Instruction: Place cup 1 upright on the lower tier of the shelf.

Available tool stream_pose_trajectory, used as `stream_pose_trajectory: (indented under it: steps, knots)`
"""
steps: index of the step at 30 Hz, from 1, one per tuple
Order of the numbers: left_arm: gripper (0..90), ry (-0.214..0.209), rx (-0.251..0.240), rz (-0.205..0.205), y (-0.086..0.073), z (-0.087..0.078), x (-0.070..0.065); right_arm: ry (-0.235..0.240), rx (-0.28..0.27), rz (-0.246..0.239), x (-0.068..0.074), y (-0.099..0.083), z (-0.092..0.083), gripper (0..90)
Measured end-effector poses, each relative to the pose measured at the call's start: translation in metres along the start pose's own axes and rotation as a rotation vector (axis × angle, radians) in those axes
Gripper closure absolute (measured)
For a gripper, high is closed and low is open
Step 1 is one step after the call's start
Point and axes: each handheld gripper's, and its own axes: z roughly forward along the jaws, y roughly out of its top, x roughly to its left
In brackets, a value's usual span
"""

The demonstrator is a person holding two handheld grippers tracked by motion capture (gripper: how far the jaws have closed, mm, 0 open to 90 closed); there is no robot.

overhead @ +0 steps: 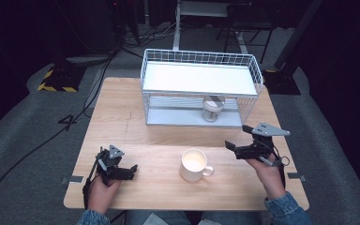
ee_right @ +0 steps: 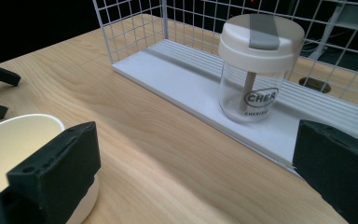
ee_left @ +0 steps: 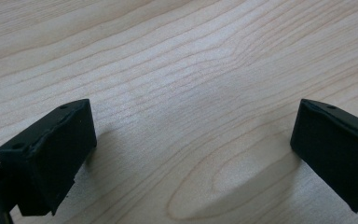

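- Mug sits lower centre of the tabletop, between both grippers.
- Right gripper, jaws apart and empty, points upper left; the jar in the rack lies just ahead.
- Left gripper, jaws apart, empty, farther from the jar.

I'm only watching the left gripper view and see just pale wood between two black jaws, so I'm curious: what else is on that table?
Observer: A cream ceramic mug stands near the table's front edge, between the two grippers.
Operator: Anything behind it?
Observer: A white wire rack with two shelves; on its lower shelf stands a clear glass jar with a white lid.
Operator: Is the other gripper holding anything?
Observer: No. The right gripper is open, nothing between its jaws, to the mug's right and not touching it.
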Motion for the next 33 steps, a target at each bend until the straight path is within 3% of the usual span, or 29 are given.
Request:
stream_pose_trajectory:
  steps: [6,11,14,15,22,24,25,28,33]
  knots:
    - [0.6,0.001,0.0,0.001,0.0,0.0,0.0,-0.006,0.024,0.009,0.001,-0.01,-0.022,2.6]
    - [0.6,0.001,-0.001,0.001,0.0,0.0,0.0,0.042,0.024,0.019,-0.002,-0.019,-0.032,16.3]
    - [0.6,0.002,0.0,0.002,0.0,0.0,0.0,0.049,0.046,0.019,-0.004,-0.02,-0.036,15.8]
    - [0.6,0.001,0.0,0.001,0.0,0.0,0.0,0.025,0.041,0.012,-0.004,-0.022,-0.04,15.6]
    - [0.6,0.001,-0.001,0.0,0.0,0.0,0.0,0.017,0.082,0.016,-0.007,-0.035,-0.048,15.4]
    - [0.6,0.001,0.0,0.001,0.0,0.0,0.0,0.009,0.083,0.04,-0.011,-0.039,-0.05,15.5]
    - [0.6,0.001,0.0,0.001,0.0,0.0,0.0,-0.016,0.093,0.057,-0.014,-0.043,-0.052,15.5]
    - [0.6,0.001,0.0,0.001,0.0,0.0,0.0,-0.029,0.103,0.058,-0.015,-0.047,-0.053,15.5]
    - [0.6,0.001,-0.001,0.0,0.0,0.0,0.0,-0.056,0.168,0.073,-0.022,-0.065,-0.053,15.5]
